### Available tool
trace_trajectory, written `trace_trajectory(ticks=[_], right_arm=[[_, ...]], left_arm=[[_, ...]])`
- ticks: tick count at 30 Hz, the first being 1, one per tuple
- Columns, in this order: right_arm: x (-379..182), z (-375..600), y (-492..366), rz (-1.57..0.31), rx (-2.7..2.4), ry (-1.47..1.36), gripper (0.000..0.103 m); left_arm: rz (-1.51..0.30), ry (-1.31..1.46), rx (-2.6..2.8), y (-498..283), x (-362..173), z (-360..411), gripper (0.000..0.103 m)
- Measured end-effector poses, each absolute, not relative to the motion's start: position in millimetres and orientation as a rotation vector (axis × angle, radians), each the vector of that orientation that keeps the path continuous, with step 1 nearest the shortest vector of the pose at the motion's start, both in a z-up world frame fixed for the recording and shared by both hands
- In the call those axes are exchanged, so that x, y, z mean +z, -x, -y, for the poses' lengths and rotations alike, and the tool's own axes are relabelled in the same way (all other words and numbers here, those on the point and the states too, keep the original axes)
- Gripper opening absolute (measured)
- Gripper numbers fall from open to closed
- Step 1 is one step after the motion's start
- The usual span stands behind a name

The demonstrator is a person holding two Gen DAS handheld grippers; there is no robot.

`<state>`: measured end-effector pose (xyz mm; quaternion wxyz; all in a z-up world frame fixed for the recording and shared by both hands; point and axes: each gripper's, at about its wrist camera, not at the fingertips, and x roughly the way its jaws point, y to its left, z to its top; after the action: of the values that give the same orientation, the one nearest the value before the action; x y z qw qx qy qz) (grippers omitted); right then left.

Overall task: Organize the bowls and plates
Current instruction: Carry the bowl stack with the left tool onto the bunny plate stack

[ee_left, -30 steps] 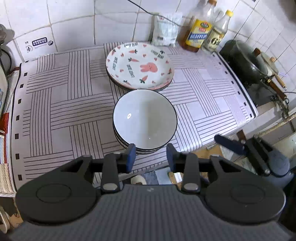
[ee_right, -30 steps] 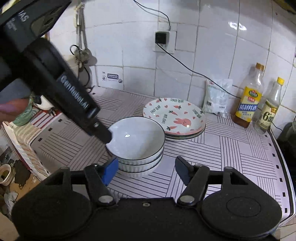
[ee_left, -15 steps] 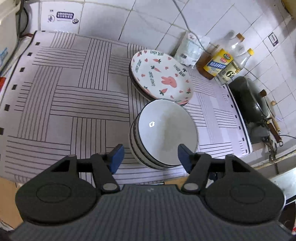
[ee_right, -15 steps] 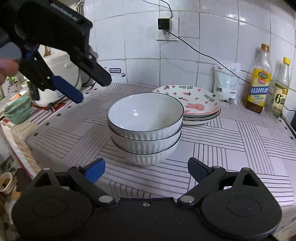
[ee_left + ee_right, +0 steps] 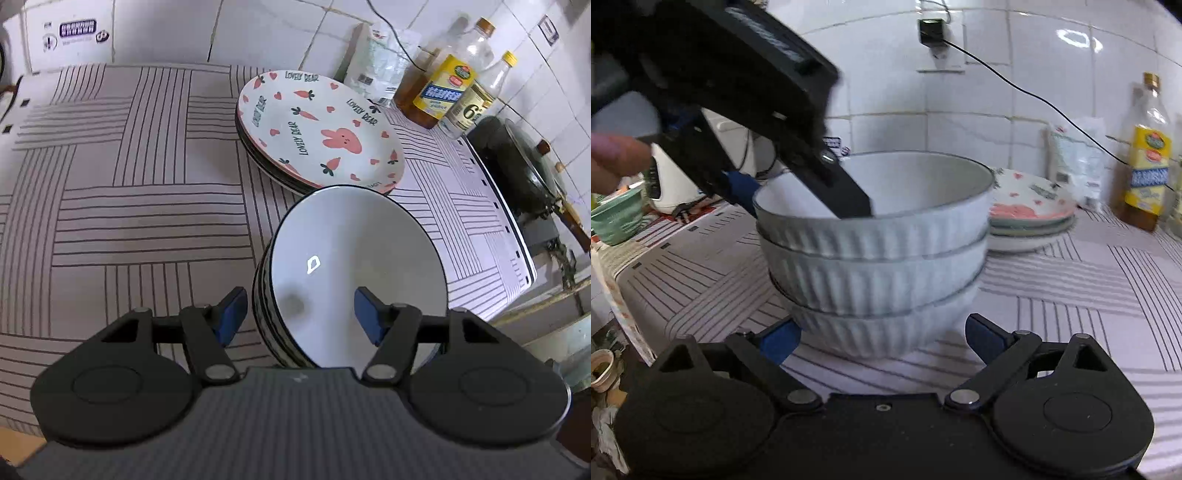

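Note:
A stack of three white ribbed bowls (image 5: pixel 354 266) (image 5: pixel 875 236) stands on the striped tablecloth (image 5: pixel 129 206). Behind it lies a stack of plates (image 5: pixel 317 125) (image 5: pixel 1030 210) topped by a carrot-and-rabbit plate. My left gripper (image 5: pixel 299 317) is open and straddles the near left rim of the top bowl, one finger inside and one outside. In the right wrist view one of its fingers (image 5: pixel 846 195) reaches into the bowl. My right gripper (image 5: pixel 882 339) is open, low at the table, with its fingers on either side of the bottom bowl.
Oil and sauce bottles (image 5: pixel 447 88) (image 5: pixel 1148 166) and a white packet (image 5: pixel 384 62) stand against the tiled wall. A dark wok (image 5: pixel 517 162) sits past the cloth's right edge. A white rice cooker (image 5: pixel 672 181) and a green cup (image 5: pixel 617 218) stand at the left.
Both grippers have closed in on the bowl stack. The left one has come down over the top bowl's rim; the right one has dropped lower and moved up to the bottom bowl.

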<state>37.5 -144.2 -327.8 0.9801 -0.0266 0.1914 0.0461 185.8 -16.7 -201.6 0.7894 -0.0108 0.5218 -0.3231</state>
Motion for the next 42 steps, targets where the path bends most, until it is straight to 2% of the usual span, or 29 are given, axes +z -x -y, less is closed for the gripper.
trace_trajectory(ticks=[5, 7, 27, 32, 42], right_arm=[[-332, 148, -44, -0.381, 0.125, -0.006, 0.098], [-334, 147, -45, -0.371, 0.13, -0.005, 0.099], [-324, 151, -52, -0.394, 0.156, 0.037, 0.099], [-314, 155, -51, -0.399, 0.145, 0.028, 0.099], [-258, 175, -58, -0.32, 0.09, 0.043, 0.099]], left_arm=[[-1.157, 0.062, -0.687, -194, -220, 21, 0.057], [-1.17, 0.05, -0.663, -194, -222, 28, 0.059], [-1.122, 0.022, -0.672, -183, -212, 29, 0.056], [-1.117, 0.015, -0.674, -182, -196, 35, 0.056], [-1.023, -0.019, -0.746, -202, -138, 65, 0.056]])
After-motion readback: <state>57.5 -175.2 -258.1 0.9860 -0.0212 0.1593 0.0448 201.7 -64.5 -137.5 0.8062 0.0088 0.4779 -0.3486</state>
